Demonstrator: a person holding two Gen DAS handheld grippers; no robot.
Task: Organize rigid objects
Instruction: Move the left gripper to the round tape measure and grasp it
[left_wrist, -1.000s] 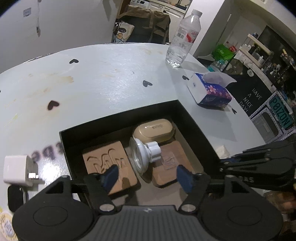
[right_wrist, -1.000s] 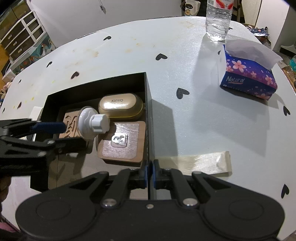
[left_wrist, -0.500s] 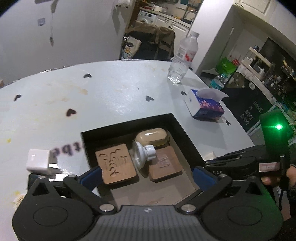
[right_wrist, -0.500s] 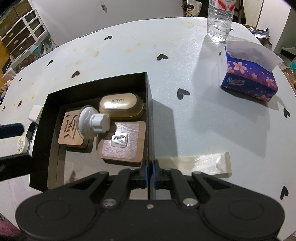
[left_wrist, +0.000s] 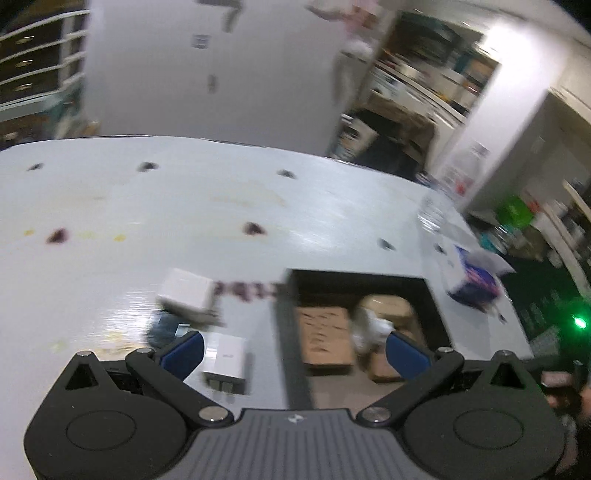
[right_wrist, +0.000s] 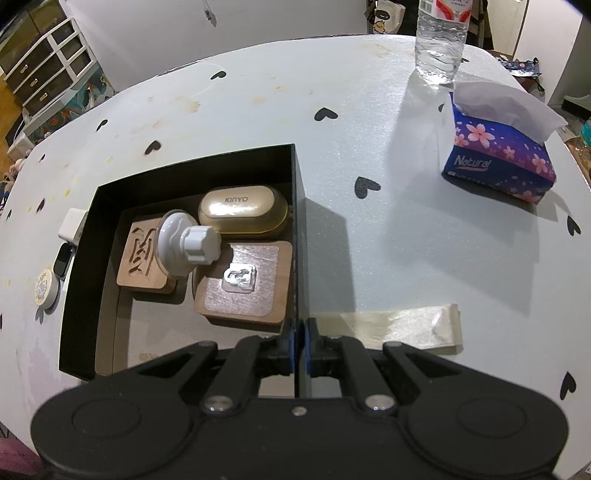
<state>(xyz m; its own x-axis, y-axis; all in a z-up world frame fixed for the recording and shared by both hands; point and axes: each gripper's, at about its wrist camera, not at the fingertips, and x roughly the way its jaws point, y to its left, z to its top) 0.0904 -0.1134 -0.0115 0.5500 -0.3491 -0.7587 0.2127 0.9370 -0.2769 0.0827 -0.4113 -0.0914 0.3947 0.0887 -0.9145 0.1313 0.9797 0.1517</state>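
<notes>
The left claw (left_wrist: 293, 349) is held wide apart with nothing between its blue pads, its jaws having just been opening. A white charger cube (left_wrist: 225, 360) lies on the desk (left_wrist: 184, 221) just beyond the left pad, outside the black box (right_wrist: 79, 295) and beside its left wall. A second white charger cube (left_wrist: 186, 291) lies a little farther off toward the far edge of the desk, with a dark flat item (left_wrist: 164, 328), possibly a watch, between the two; the left wrist view is blurred, so this is not certain. The nearer cube is reached by moving the claw left and slightly forward. Its long axis runs roughly along the claw's pointing line, the prongs toward the camera. The left claw is judged far nearer to it than the right.

The right claw (right_wrist: 297, 345) is clamped on the right wall of the box near its near corner.

Inside the box are counted two wooden coasters, one carved (right_wrist: 142, 254) and one with a metal clip (right_wrist: 243, 291), one gold KINYO case (right_wrist: 242, 216) and one white suction knob (right_wrist: 184, 242). Outside, by the left wall, two white cubes, one dark item and one round badge (right_wrist: 44, 288) are counted. One tissue box (right_wrist: 498, 162), one water bottle (right_wrist: 441, 40) and one strip of tape (right_wrist: 406, 326) stand apart to the right.
</notes>
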